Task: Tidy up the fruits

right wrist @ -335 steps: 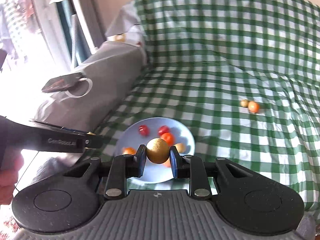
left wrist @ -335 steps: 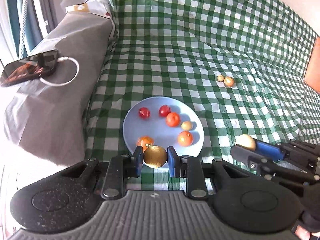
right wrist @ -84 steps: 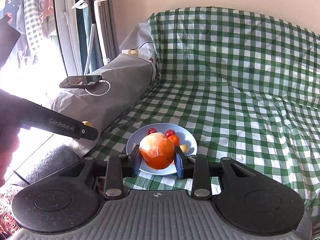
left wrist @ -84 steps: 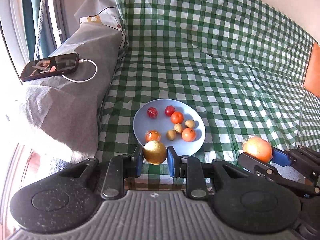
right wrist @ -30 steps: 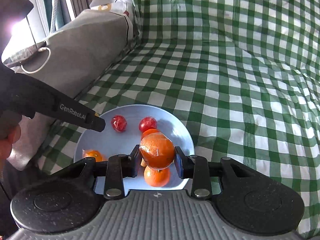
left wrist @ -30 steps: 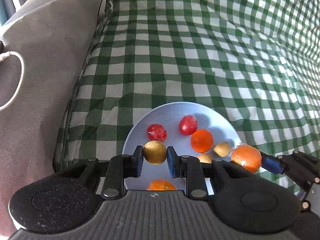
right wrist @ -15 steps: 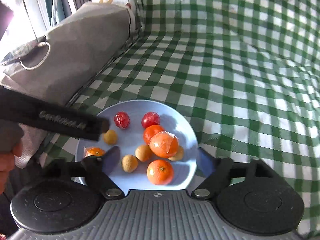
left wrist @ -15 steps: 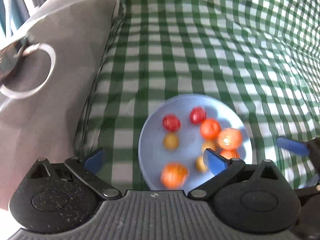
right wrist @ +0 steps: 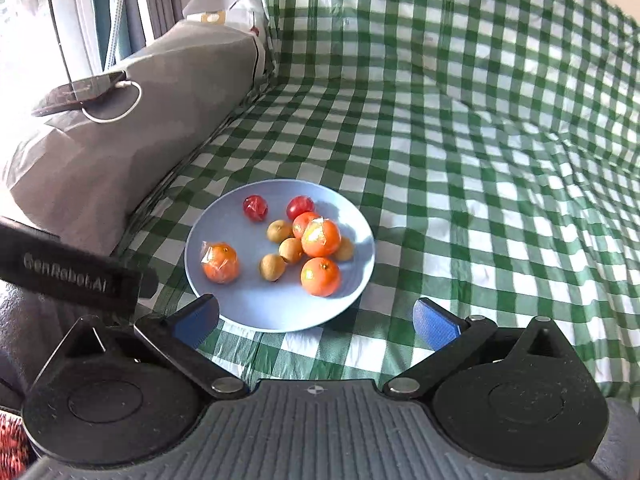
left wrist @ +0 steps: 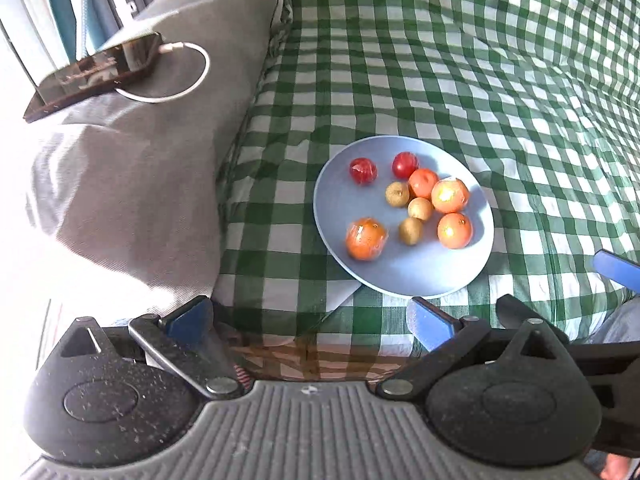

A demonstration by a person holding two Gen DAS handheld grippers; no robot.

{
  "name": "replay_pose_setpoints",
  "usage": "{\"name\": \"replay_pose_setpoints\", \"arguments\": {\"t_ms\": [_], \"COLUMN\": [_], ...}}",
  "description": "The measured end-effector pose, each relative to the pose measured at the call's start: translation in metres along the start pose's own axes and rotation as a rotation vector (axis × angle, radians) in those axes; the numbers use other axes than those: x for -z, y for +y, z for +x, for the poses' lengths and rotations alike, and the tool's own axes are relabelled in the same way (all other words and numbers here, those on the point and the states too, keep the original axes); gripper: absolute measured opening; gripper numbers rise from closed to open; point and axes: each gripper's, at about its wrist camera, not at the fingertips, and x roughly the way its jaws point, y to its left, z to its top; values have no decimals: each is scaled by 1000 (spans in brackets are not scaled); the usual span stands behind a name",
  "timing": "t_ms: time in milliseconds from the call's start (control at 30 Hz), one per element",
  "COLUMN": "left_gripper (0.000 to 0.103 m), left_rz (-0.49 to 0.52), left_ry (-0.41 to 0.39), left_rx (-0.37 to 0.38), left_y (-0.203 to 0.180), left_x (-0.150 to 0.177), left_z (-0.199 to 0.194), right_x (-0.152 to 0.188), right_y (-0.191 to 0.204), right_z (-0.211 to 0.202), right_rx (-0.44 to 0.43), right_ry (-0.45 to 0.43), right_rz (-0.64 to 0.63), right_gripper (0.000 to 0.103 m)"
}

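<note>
pale blue plate (right wrist: 280,320); green-and-white checked cloth (right wrist: 480,184); orange, red and tan-brown fruits (right wrist: 320,276); grey cushion (left wrist: 132,168); white cable (left wrist: 192,80); blue gripper pads (right wrist: 434,322).

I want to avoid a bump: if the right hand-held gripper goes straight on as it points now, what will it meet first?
Probably the near rim of the blue plate, between the open right hand-held gripper fingers; depth is unclear.

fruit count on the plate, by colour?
On the blue plate:
Red fruits: 2
Orange fruits: 4
Tan-brown fruits: 4
Total: 10
</note>
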Motion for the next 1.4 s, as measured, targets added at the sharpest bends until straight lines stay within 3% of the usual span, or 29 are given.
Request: {"name": "replay_pose_setpoints", "arguments": {"t_ms": [500,1400], "left_gripper": [103,103], "left_rz": [24,44], "left_ry": [-86,-99], "left_rx": [-11,-7], "left_y": [-9,-9], "left_x": [4,2], "left_z": [-28,-30], "right_x": [7,7], "right_y": [-7,-9], "right_z": [-31,-31], "right_rx": [59,70], "right_ry": [-82,-83], "right_rz": [12,23], "right_gripper": [102,102]}}
